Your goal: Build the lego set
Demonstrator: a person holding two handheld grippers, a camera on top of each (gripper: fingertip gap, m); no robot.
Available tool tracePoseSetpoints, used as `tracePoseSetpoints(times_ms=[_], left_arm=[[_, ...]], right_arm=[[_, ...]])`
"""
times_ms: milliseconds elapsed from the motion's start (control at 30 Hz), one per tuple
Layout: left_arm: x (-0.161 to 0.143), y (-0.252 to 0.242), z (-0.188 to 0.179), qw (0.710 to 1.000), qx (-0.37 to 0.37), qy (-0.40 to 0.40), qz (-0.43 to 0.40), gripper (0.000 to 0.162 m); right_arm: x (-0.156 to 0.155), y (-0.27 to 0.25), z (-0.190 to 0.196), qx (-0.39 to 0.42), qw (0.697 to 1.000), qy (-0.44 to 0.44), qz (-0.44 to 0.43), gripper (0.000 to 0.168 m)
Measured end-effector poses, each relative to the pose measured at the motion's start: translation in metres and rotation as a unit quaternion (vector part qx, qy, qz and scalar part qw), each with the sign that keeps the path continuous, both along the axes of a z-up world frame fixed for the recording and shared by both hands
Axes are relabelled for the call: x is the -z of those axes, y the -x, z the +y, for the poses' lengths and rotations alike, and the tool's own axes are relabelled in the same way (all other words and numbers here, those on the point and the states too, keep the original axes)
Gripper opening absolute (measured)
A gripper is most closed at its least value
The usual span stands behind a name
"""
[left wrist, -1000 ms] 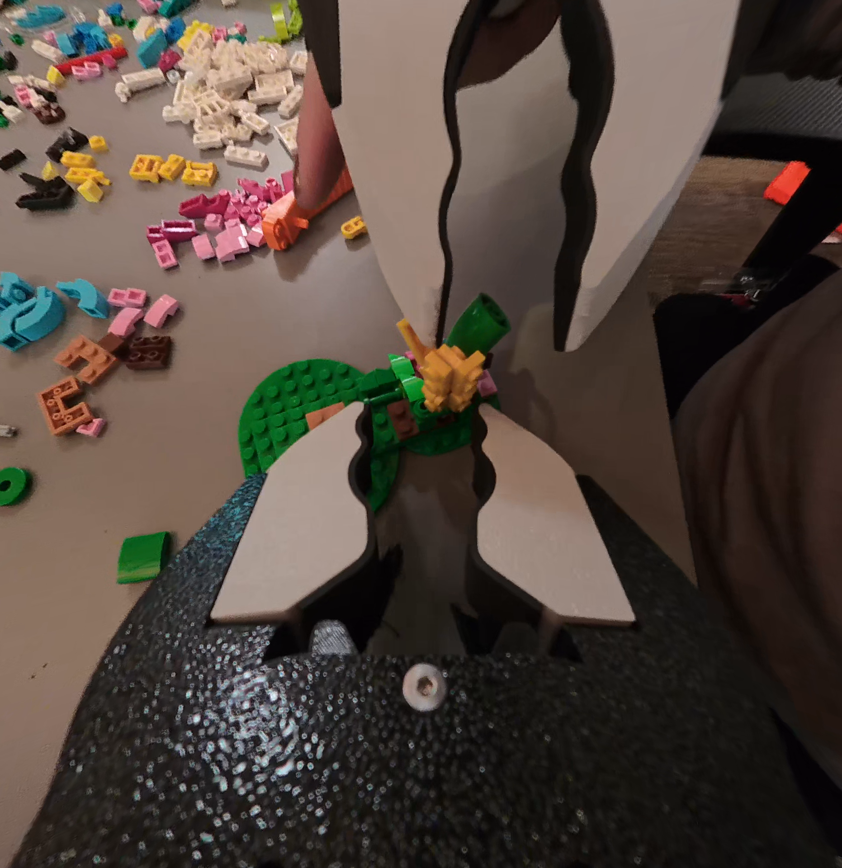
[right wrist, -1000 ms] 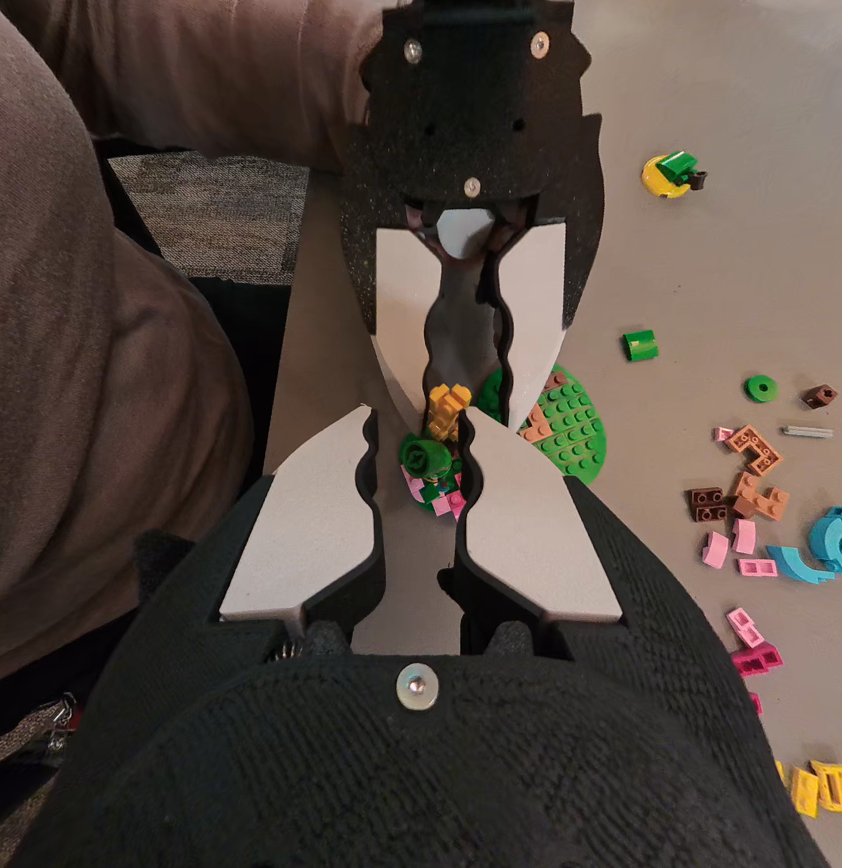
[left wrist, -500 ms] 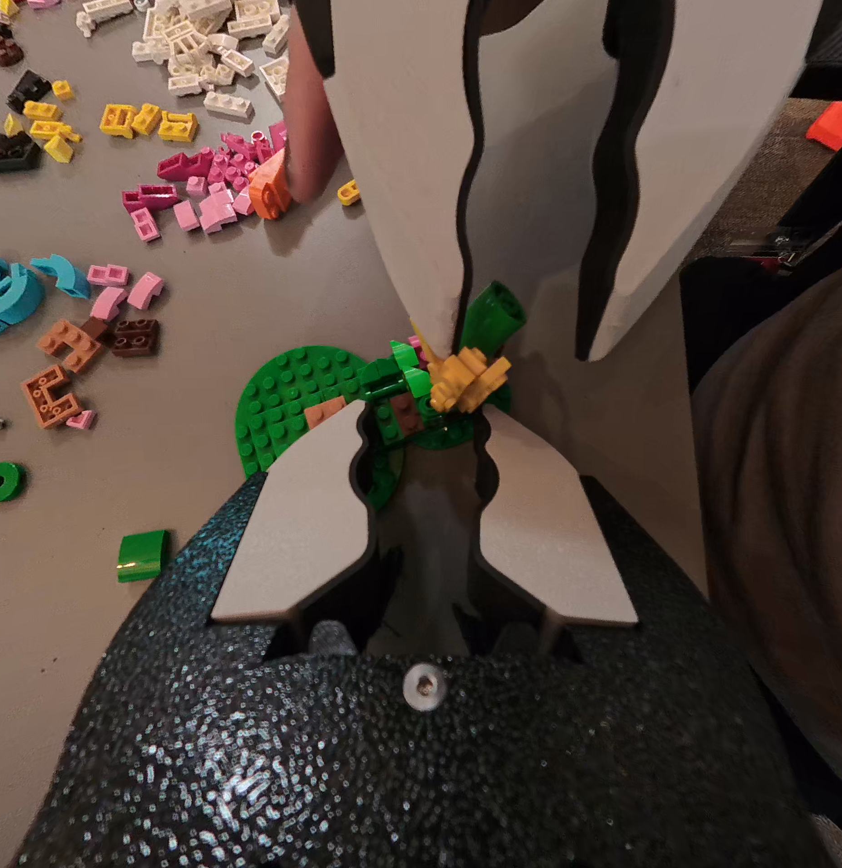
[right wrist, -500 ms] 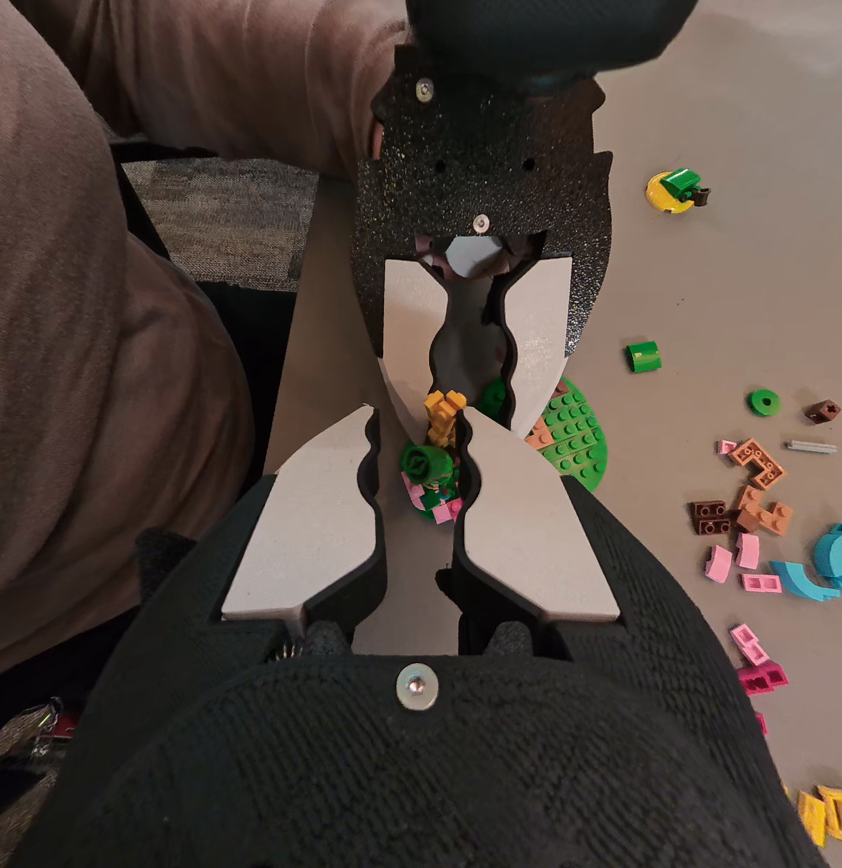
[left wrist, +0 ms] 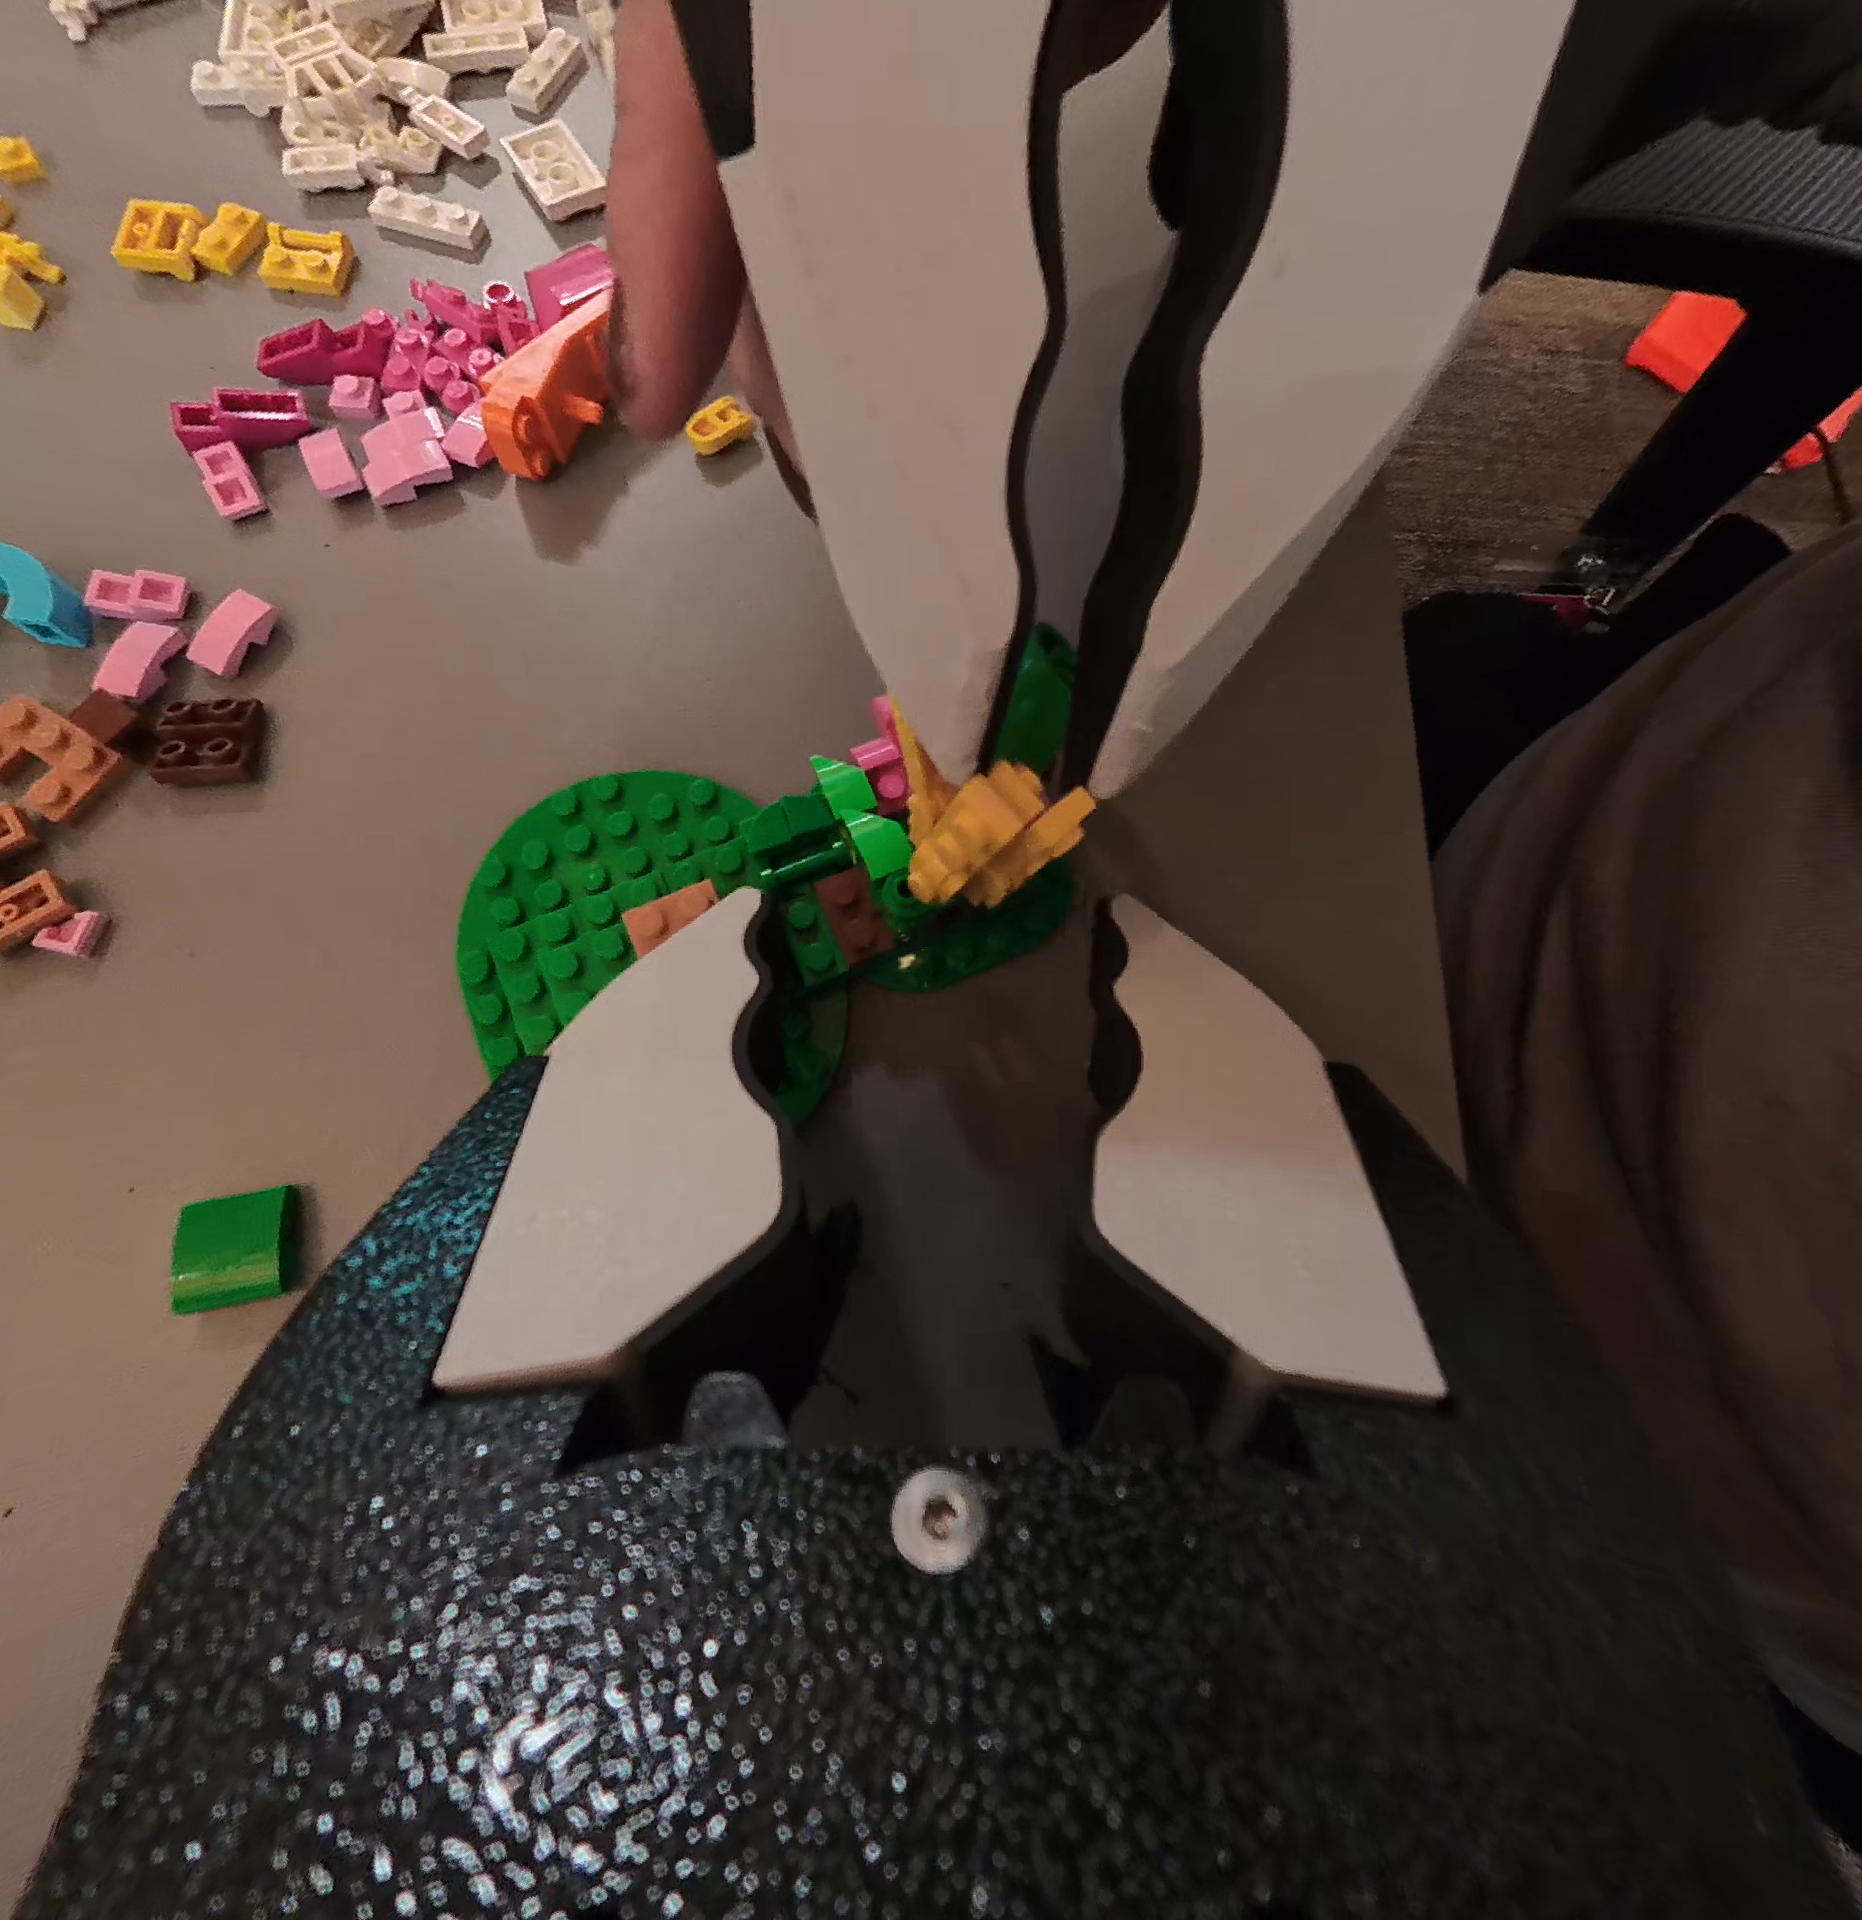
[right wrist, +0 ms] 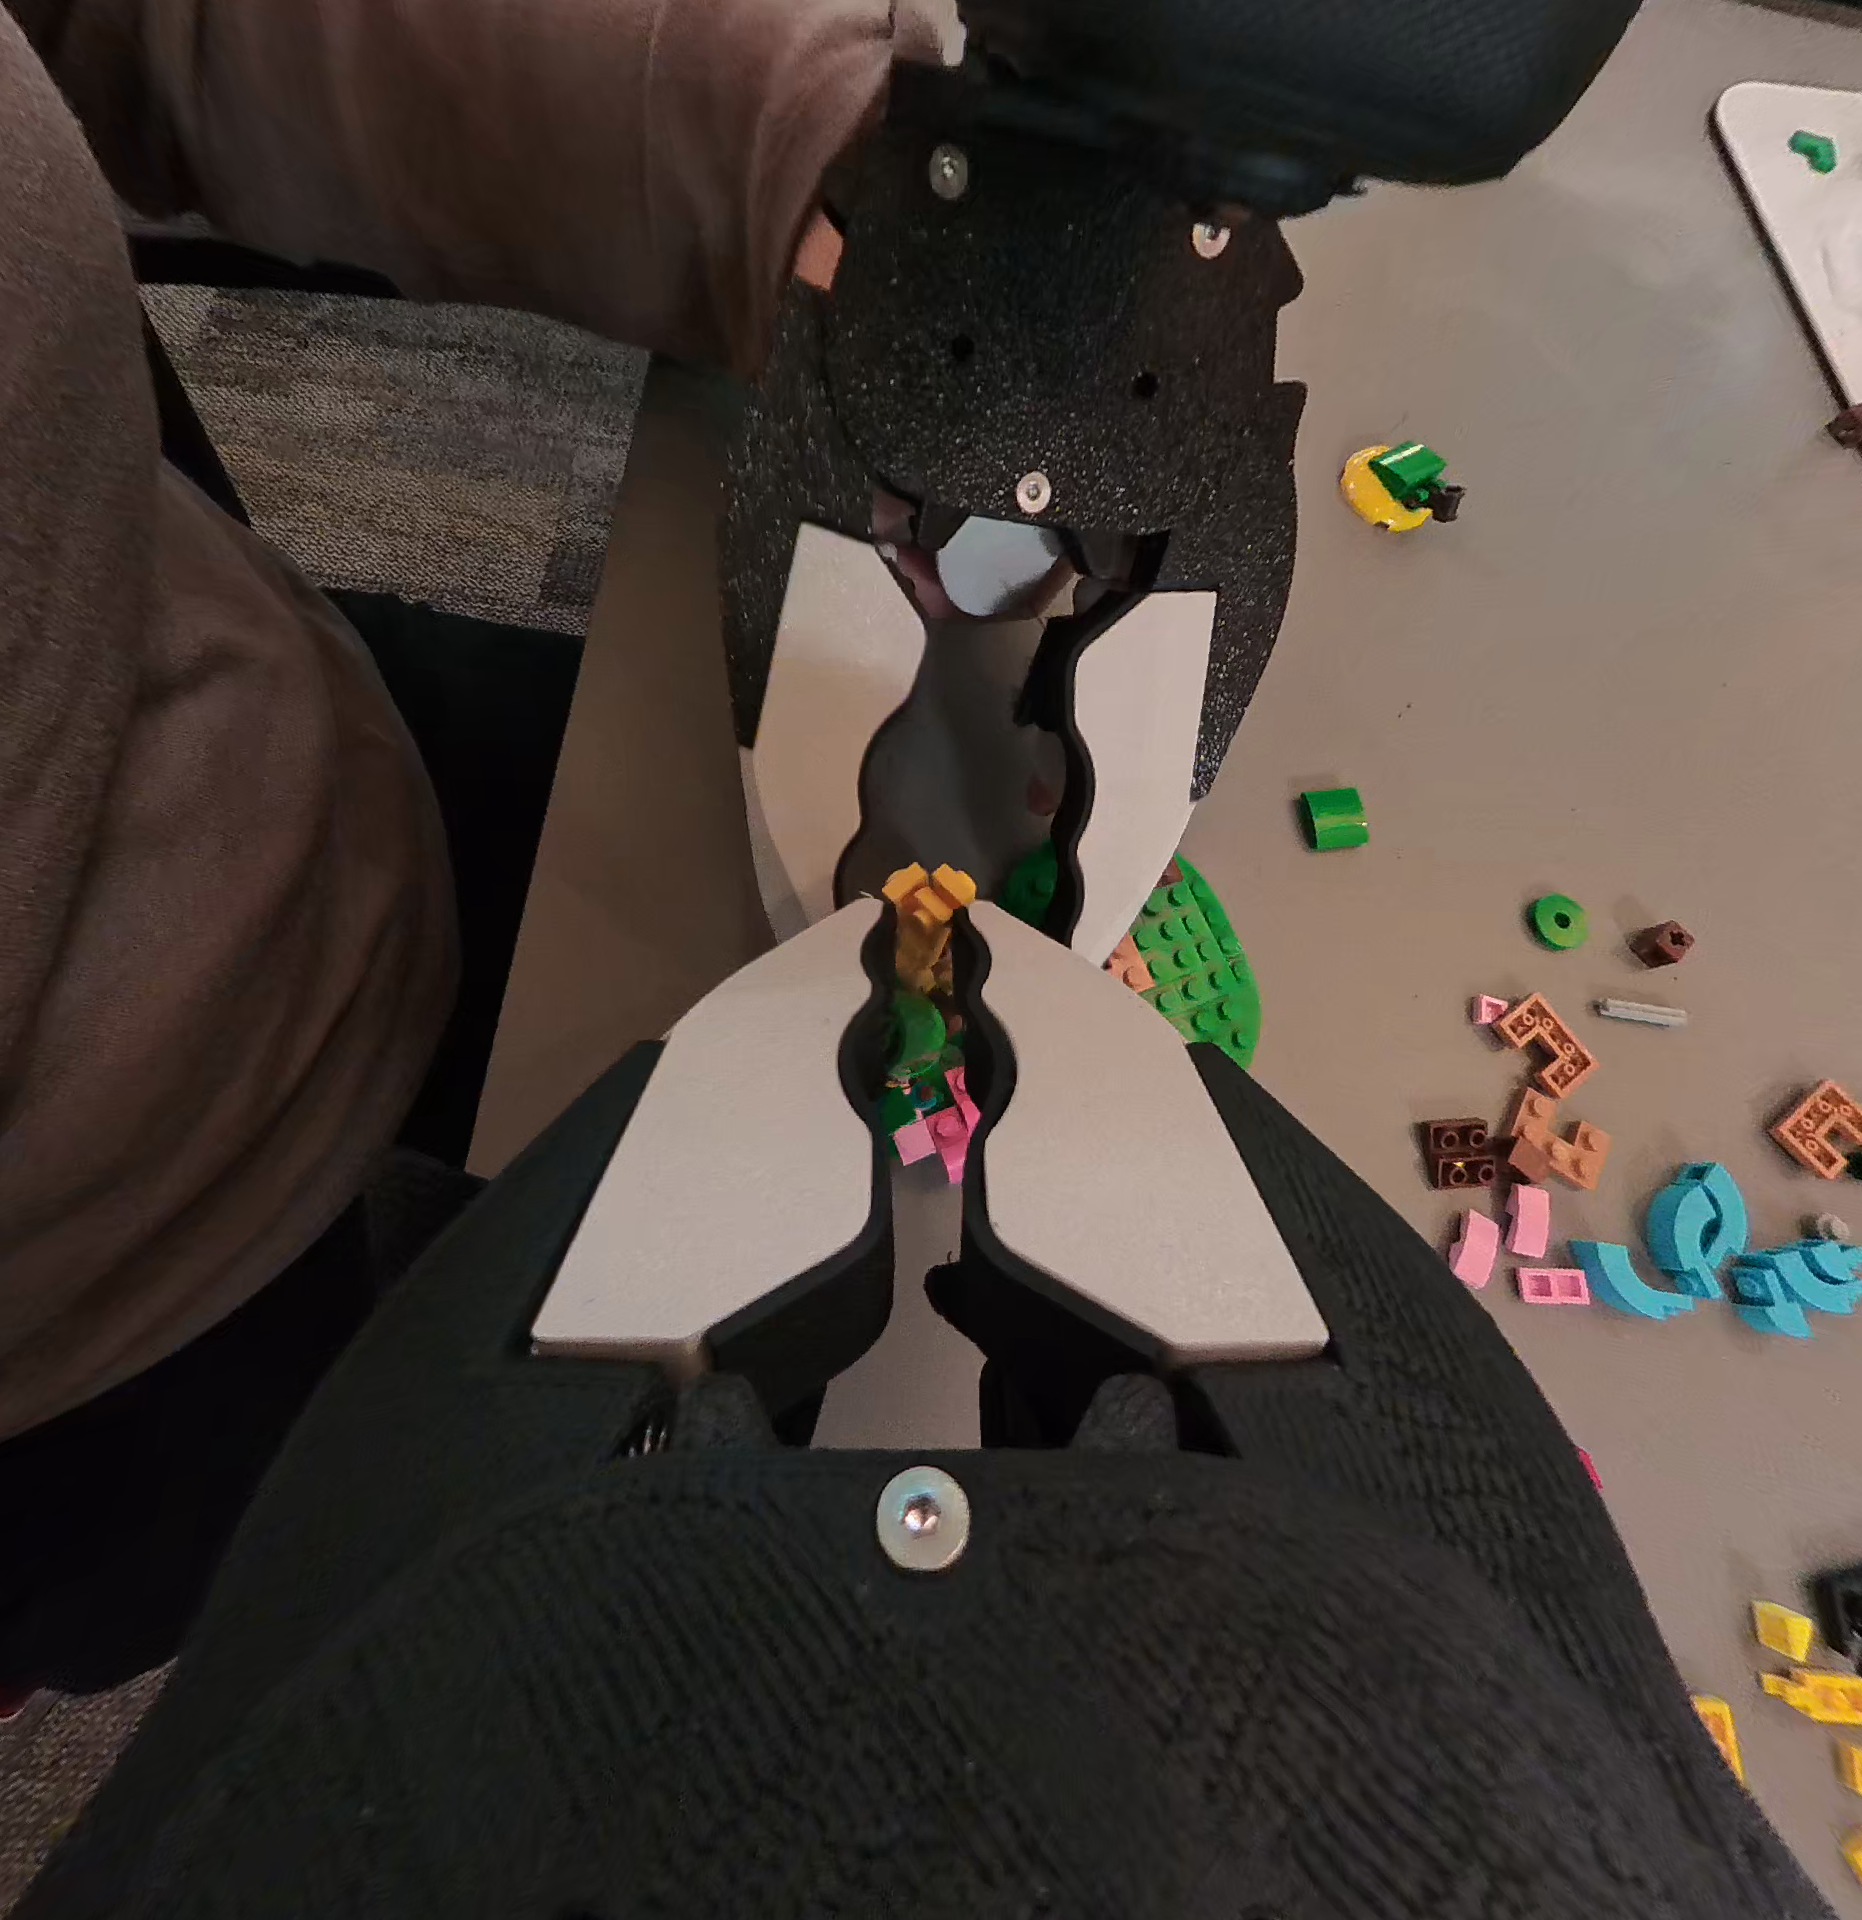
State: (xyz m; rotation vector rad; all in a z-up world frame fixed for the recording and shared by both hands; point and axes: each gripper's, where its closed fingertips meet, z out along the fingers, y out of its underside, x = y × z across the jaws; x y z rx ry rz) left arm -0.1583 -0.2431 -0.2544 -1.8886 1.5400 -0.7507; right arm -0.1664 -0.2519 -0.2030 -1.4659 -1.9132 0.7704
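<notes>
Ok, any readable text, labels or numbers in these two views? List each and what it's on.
No text can be read in either view.
Raised mark on the black body of the left gripper: lost in glare, unreadable.
Studs of the green plate: too small to read.
Yellow piece held in the right gripper: no print visible.
White tray: no writing visible.
</notes>
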Motion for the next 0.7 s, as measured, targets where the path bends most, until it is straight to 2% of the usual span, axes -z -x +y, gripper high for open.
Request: tracePoseSetpoints(times_ms=[67, 167, 333, 433, 600, 700], left_arm=[[-0.003, 0.003, 0.0, 1.0, 0.005, -0.009, -0.009, 0.057], [-0.019, 0.001, -0.002, 0.997, 0.01, -0.017, -0.073, 0.053], [-0.047, -0.001, -0.005, 0.985, 0.027, -0.052, -0.162, 0.03], [-0.052, -0.001, -0.004, 0.983, 0.039, -0.074, -0.164, 0.02], [-0.047, 0.001, -0.001, 0.987, 0.041, -0.087, -0.131, 0.023], [-0.045, 0.002, -0.001, 0.987, 0.046, -0.088, -0.126, 0.019]], right_arm=[[0.0, -0.001, 0.001, 0.002, 1.0, -0.003, 0.0, 0.004], [0.0, -0.001, 0.001, 0.005, 1.0, -0.001, 0.004, 0.004], [0.0, -0.001, 0.001, 0.007, 1.0, 0.003, 0.01, 0.004], [0.0, 0.0, 0.002, 0.007, 1.0, 0.005, 0.011, 0.004], [0.0, 0.0, 0.004, 0.009, 1.0, 0.012, 0.013, 0.004], [0.0, 0.0, 0.004, 0.01, 1.0, 0.018, 0.016, 0.003]])
